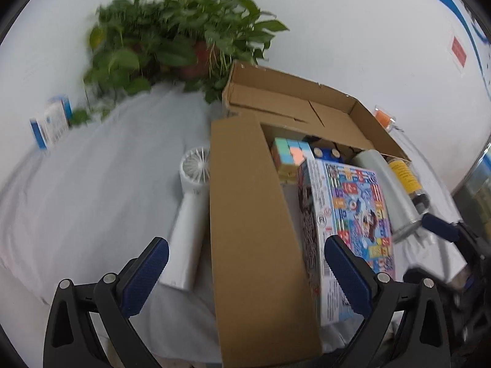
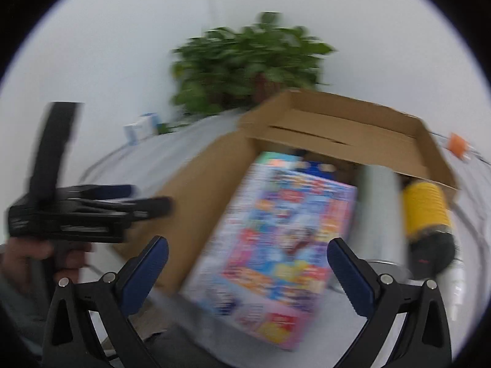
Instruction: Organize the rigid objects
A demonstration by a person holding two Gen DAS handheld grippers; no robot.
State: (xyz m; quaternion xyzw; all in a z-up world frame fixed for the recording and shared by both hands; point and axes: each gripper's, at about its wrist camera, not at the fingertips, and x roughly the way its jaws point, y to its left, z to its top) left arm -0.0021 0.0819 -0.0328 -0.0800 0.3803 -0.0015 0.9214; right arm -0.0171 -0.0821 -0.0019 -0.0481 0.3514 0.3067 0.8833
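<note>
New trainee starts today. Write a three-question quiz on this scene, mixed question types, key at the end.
1. True or false: the white handheld fan lies inside the cardboard box.
2. Multiple choice: which thing sticks out over the box's near edge? A) the colourful puzzle box B) the pastel cube C) the potted plant
3. Fill in: the left tongs stand ____ with nothing gripped.

Key
1. False; it lies on the white cloth beside the box's left flap.
2. A
3. open
</note>
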